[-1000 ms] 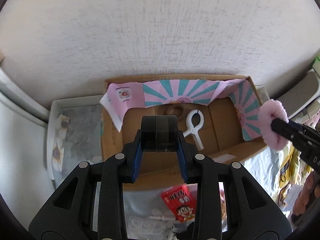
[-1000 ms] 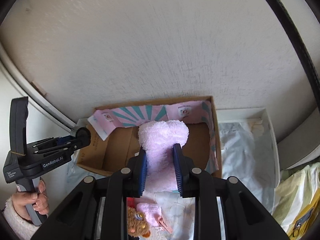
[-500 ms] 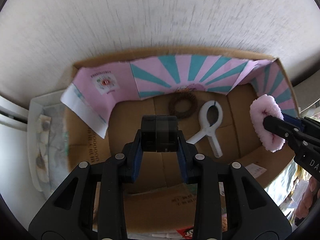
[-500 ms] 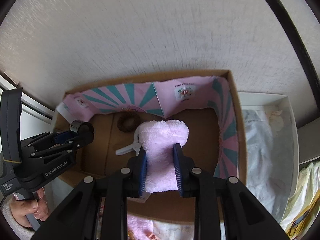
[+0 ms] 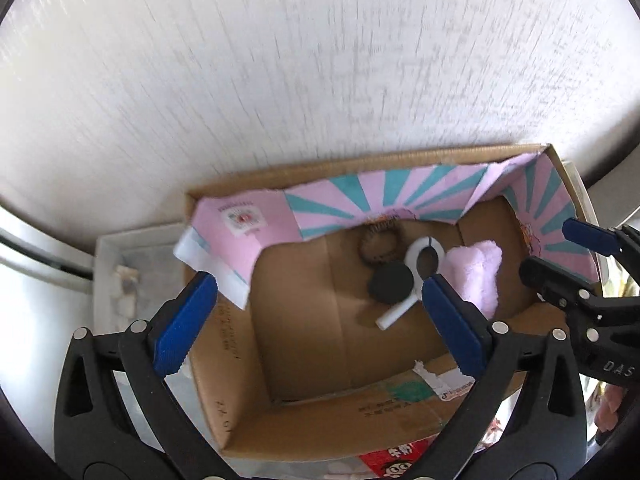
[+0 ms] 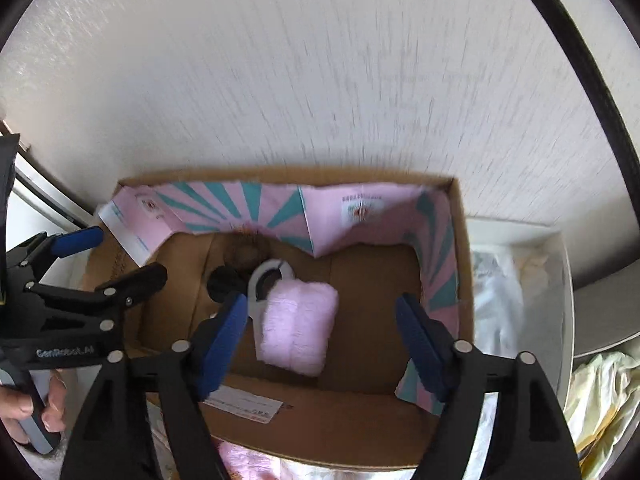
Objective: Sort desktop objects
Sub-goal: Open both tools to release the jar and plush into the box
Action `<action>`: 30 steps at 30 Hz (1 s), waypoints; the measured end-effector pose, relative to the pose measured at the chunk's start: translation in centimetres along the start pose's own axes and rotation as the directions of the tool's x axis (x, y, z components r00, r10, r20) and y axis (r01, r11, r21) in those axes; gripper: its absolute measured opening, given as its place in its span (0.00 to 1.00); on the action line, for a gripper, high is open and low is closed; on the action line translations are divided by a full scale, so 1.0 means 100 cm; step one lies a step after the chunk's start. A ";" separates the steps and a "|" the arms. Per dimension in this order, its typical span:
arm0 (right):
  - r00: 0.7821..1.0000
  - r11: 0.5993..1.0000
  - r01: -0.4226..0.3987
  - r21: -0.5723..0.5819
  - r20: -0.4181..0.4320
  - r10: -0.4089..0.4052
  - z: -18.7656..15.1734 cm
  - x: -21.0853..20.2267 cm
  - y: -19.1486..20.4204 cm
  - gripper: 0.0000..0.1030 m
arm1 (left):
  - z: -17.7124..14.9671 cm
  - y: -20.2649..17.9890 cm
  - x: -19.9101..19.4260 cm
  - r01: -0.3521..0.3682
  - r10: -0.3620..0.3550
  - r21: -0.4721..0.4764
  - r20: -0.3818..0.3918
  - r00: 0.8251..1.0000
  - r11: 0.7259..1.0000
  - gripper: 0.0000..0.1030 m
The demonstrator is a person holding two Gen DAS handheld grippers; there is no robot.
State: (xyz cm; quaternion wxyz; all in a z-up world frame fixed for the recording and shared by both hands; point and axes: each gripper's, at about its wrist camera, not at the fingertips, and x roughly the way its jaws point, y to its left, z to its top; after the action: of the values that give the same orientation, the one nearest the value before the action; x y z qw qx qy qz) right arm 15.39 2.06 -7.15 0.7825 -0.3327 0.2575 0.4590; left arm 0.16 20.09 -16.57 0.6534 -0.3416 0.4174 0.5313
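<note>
Currently both grippers hang over an open cardboard box (image 5: 312,412) set against a white textured wall (image 5: 280,80).

Nearest, the left gripper (image 5: 320,312) has its blue-padded jaws spread wide and opening, with nothing between them but the bare box floor. The right gripper (image 6: 326,336) likewise has its jaws apart and opening; the pink fluffy cloth (image 6: 296,328) lies on the box floor between the pads, touched by neither. At the near left edge of the right wrist view, a hand (image 6: 24,408) grips the left tool's handle. A red snack packet (image 5: 392,466) lies outside the near box wall.

Mid-box, the cloth rests right of centre. Just to its left lies a white plastic clip (image 5: 416,276), its ring end touching the cloth. A black round object (image 5: 390,283) lies on the clip's left side, overlapping its handle.

Farther back, a brown hair tie (image 5: 376,240) sits near the far wall. A pink and teal striped paper lining (image 5: 380,200) stands along the far and right walls.
</note>
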 end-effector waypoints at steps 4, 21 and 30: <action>1.000 1.000 -0.016 0.014 0.003 0.016 0.002 -0.003 0.000 0.71 | -0.001 -0.003 0.000 -0.020 0.020 0.006 -0.001 1.000 1.000 0.99; 0.997 0.998 -0.054 0.027 0.054 0.053 -0.017 -0.044 0.023 0.71 | -0.016 0.049 -0.069 -0.027 0.029 -0.040 0.050 0.998 0.999 1.00; 0.996 0.999 -0.048 0.014 0.071 0.047 -0.058 -0.069 0.024 0.72 | -0.061 0.083 -0.101 -0.037 0.039 -0.062 0.033 0.999 0.997 1.00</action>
State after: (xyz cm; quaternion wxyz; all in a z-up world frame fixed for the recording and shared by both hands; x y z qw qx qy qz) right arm 9.59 -5.22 -6.65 0.7825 -0.3041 0.2413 0.4869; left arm -9.98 12.18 -9.99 0.6395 -0.3444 0.3959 0.5619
